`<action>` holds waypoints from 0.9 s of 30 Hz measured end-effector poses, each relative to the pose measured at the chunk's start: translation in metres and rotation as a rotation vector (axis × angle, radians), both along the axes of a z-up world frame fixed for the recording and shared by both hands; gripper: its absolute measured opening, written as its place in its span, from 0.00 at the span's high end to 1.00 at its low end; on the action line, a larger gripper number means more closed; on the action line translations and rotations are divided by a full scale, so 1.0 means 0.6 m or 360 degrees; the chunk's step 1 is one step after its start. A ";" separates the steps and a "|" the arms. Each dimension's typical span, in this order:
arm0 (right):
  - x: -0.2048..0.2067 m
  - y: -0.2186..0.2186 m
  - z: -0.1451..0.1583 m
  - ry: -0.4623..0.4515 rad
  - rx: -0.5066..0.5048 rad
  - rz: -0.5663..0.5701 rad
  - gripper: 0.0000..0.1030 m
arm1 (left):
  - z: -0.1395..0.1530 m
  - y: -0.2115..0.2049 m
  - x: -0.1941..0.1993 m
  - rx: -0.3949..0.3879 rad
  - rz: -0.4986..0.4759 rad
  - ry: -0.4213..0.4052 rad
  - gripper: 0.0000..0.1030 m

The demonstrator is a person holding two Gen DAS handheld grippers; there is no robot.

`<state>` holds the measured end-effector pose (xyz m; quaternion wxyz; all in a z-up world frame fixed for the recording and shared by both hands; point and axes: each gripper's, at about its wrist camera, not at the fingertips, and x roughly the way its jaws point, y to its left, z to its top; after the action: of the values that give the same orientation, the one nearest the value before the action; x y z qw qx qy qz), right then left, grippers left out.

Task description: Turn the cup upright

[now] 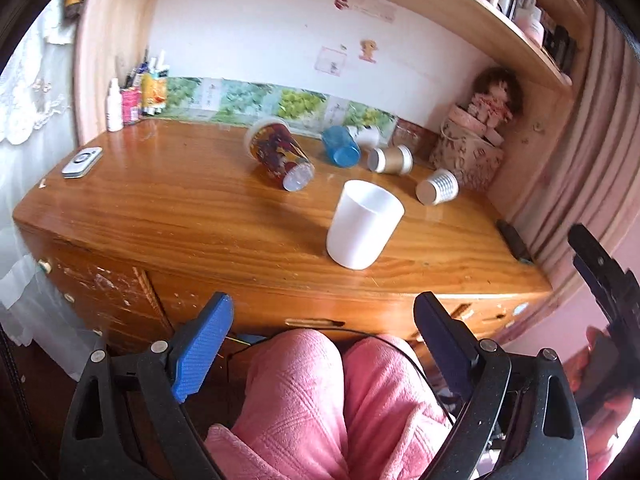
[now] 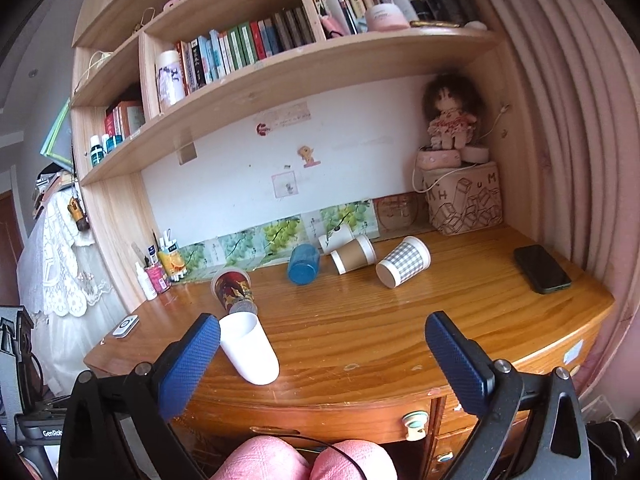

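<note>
While the white cup point(image 1: 365, 224) stands upright near the front of the surface point(image 1: 200, 216), five other cups lie tipped behind. Both grippers, left point(image 1: 324, 344) and right point(image 2: 322, 364), hover spread and empty; next, probably approach a fallen cup.

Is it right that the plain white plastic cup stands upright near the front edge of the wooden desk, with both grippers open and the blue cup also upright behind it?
Not quite. The blue plastic cup lies on its side, as the right wrist view shows. The rest holds: the plain white plastic cup stands upright near the front of the wooden desk, and the left gripper and right gripper are open.
</note>
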<state>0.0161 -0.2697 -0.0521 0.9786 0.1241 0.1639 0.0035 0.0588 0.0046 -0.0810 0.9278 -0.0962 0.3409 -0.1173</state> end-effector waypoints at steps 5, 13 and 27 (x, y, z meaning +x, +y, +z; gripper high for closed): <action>-0.043 0.030 0.010 -0.0069 -0.0078 -0.0059 0.00 | 0.035 0.006 -0.031 -0.0055 0.0139 -0.0217 0.09; -0.077 0.054 0.025 -0.0197 0.0061 -0.0072 0.00 | 0.084 0.002 -0.071 -0.0017 0.0265 -0.0572 0.01; -0.111 0.098 0.058 -0.0479 -0.0122 -0.0037 0.00 | 0.127 0.028 -0.120 0.0117 0.0665 -0.0945 0.00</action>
<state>-0.0503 -0.2110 -0.0173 0.9961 0.0865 0.0140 0.0043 -0.0131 0.0214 -0.0048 0.9931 -0.0920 0.0335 0.0644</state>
